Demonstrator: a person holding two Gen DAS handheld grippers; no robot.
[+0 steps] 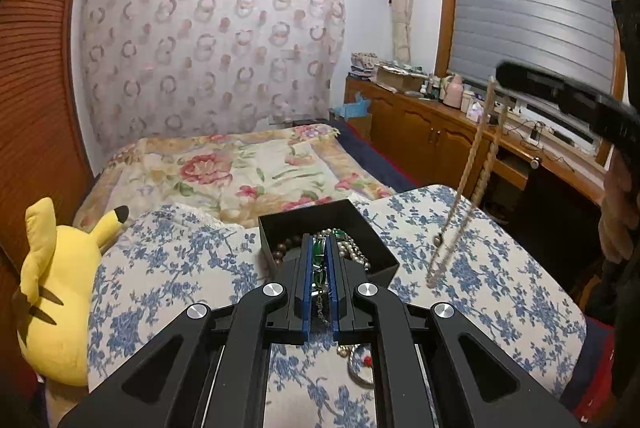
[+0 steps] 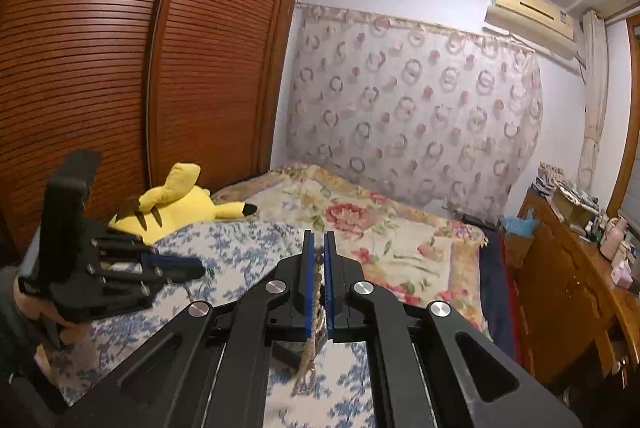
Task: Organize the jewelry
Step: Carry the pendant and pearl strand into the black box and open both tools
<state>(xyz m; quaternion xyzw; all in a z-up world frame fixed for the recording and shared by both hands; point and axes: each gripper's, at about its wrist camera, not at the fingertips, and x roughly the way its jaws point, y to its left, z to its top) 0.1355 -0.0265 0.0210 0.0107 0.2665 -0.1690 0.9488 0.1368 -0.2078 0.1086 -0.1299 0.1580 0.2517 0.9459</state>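
A black open box (image 1: 384, 260) holding pearl and brown bead strands sits on the blue-flowered cushion (image 1: 168, 268). My left gripper (image 1: 319, 242) is shut on a green bracelet (image 1: 319, 260) with a small chain, right over the box. My right gripper (image 2: 319, 240) is shut on a long beige bead necklace (image 2: 316, 308). In the left wrist view the right gripper (image 1: 500, 72) is high at the right, and the necklace (image 1: 476, 156) hangs from it down to the cushion. The left gripper also shows in the right wrist view (image 2: 196, 266).
More loose jewelry (image 1: 358, 368) lies on the cushion under my left gripper. A yellow plush toy (image 1: 56, 292) lies at the cushion's left edge. A flowered bedspread (image 1: 240, 168) is beyond, a wooden wardrobe (image 2: 120, 68) at the left, a cluttered wooden sideboard (image 1: 440, 124) at the right.
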